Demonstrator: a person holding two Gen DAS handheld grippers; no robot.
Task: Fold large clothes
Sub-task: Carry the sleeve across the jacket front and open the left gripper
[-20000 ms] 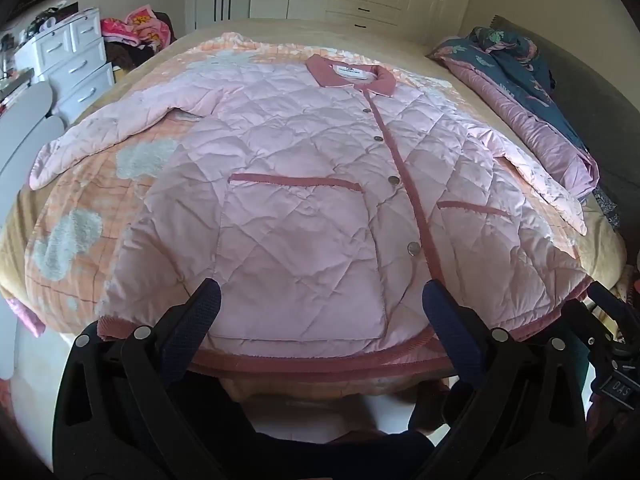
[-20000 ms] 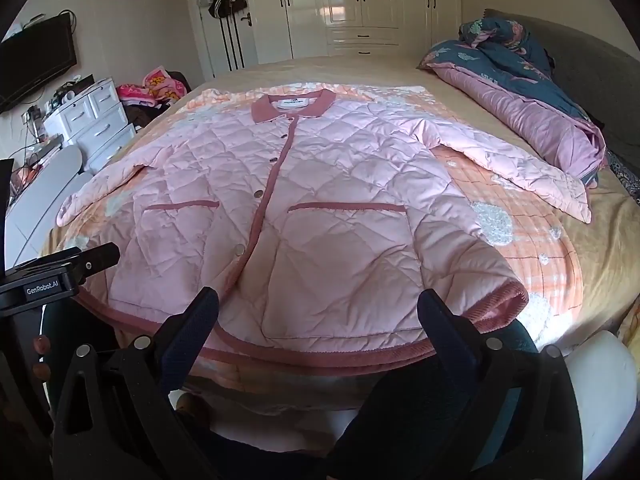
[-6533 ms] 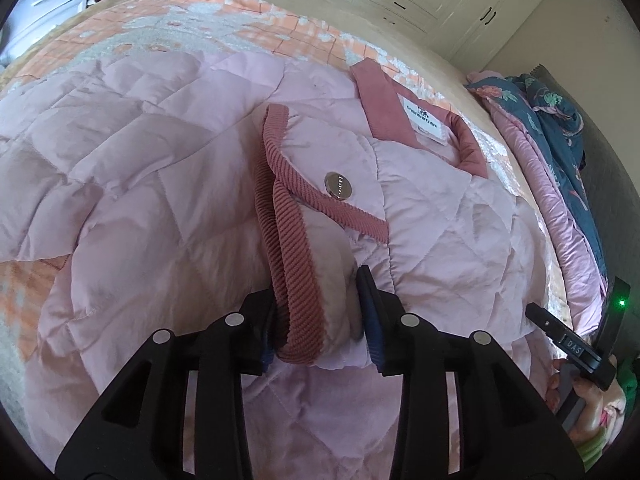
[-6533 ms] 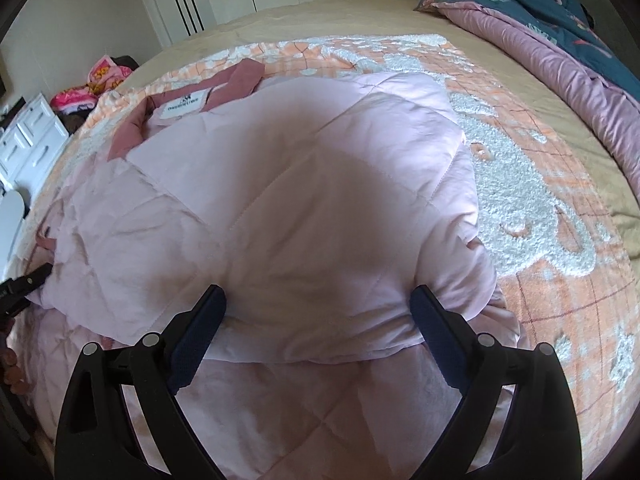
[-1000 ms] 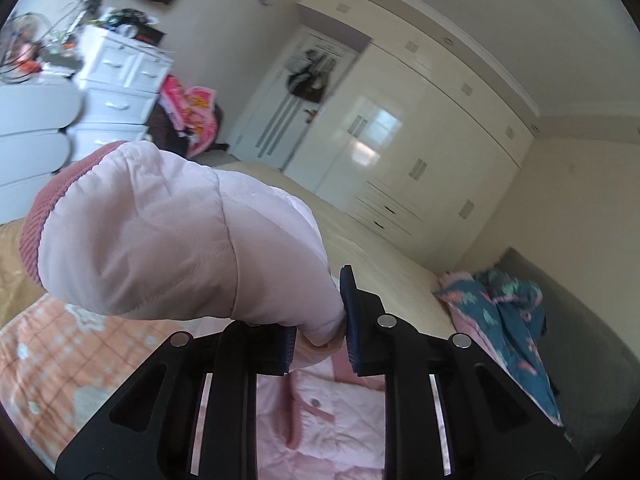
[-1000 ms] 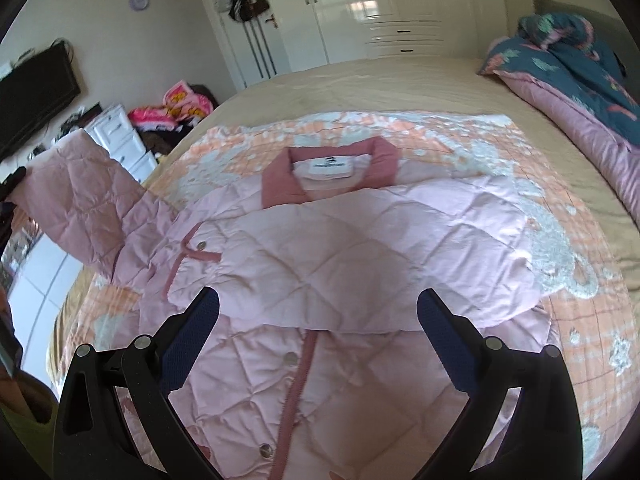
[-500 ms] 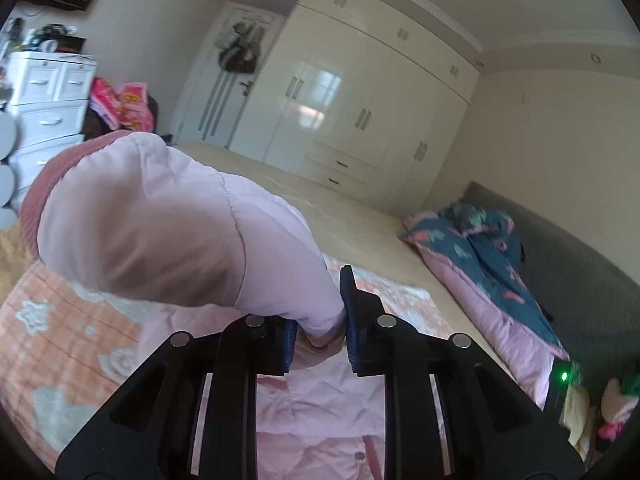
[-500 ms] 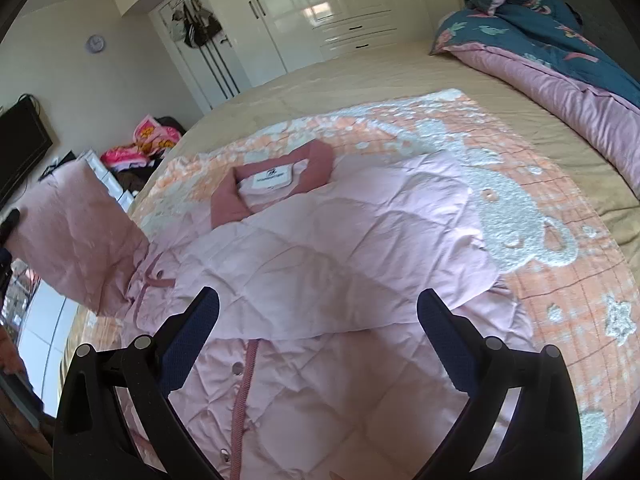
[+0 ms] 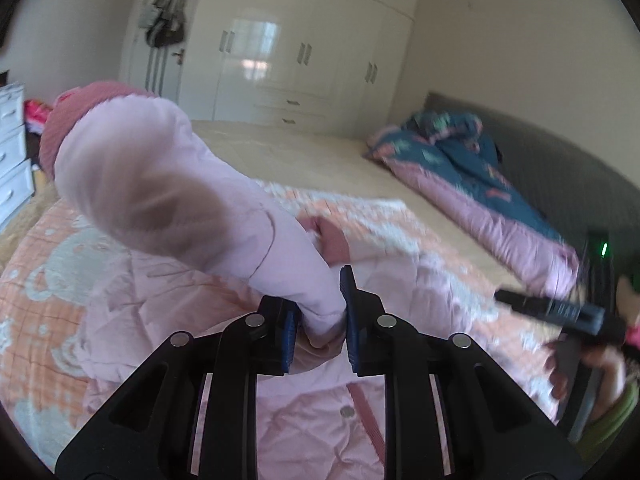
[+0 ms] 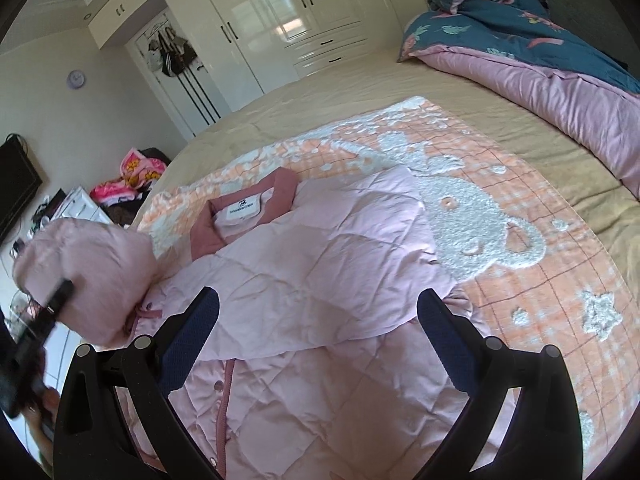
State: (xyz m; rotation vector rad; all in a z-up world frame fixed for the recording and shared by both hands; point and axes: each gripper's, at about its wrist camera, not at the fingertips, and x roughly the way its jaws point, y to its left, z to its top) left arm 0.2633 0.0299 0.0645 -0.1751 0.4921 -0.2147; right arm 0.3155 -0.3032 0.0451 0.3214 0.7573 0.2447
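1. Pink quilted jacket (image 10: 320, 280) lies on the orange bear-patterned blanket (image 10: 540, 264) on the bed (image 10: 360, 92), collar (image 10: 248, 200) towards the wardrobes (image 10: 288, 28), one sleeve already folded across its chest.
2. I have my left tool (image 9: 318, 320) clamped tight on the other sleeve (image 9: 168, 188); its blue pads pinch the pale fabric, and the darker ribbed cuff (image 9: 76, 120) sticks up in the air above the jacket.
3. I hold my right tool (image 10: 318, 336) with its jaws spread wide and nothing between them, above the folded chest panel.
4. From the right wrist view I see the lifted sleeve at the jacket's left edge.
5. Beside the blanket, a teal and pink duvet (image 10: 540, 60) is heaped along the far side of the bed.
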